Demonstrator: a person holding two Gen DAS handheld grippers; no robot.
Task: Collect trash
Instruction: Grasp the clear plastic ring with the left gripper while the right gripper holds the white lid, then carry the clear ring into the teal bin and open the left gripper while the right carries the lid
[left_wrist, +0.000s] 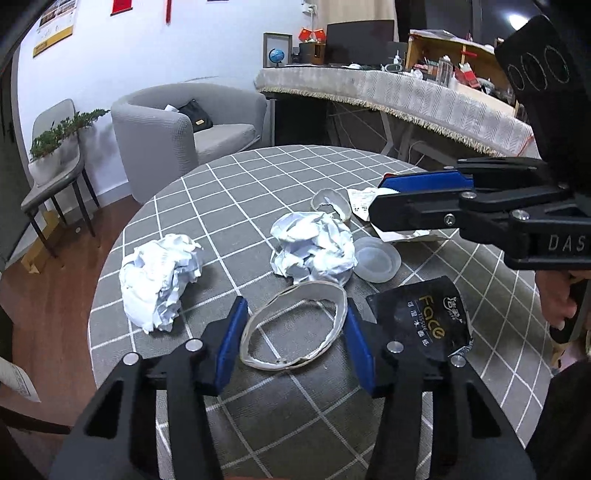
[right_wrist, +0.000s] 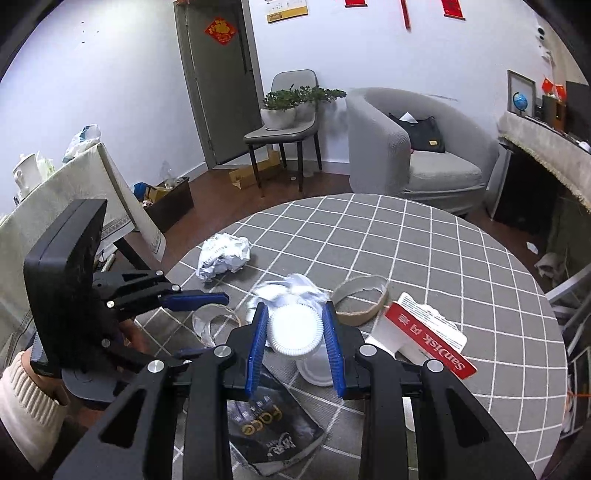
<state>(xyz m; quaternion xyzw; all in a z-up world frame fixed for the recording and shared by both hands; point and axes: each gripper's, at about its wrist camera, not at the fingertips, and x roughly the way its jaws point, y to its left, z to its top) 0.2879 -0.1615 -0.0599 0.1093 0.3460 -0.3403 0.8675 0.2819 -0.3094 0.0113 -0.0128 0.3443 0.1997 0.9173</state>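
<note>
On the round grey checked table (left_wrist: 258, 177) lies a flattened cardboard ring (left_wrist: 295, 328). My left gripper (left_wrist: 295, 325) is shut on it, a blue pad pressing each side; the right wrist view shows this gripper (right_wrist: 208, 325) from the side. My right gripper (right_wrist: 294, 306) is shut on a white ribbed round lid (right_wrist: 293, 330) held above the table; in the left wrist view it (left_wrist: 380, 197) comes in from the right. Two crumpled paper balls (left_wrist: 159, 277) (left_wrist: 314, 247), a clear plastic lid (left_wrist: 376, 258) and a black tissue wrapper (left_wrist: 421, 321) lie around the ring.
A red and white memory card pack (right_wrist: 428, 336) and a brown paper band (right_wrist: 360, 299) lie right of the held lid. Past the table's far edge stand a grey armchair (right_wrist: 406, 155), a chair with plants (right_wrist: 284, 122) and a long cloth-covered table (left_wrist: 406, 96).
</note>
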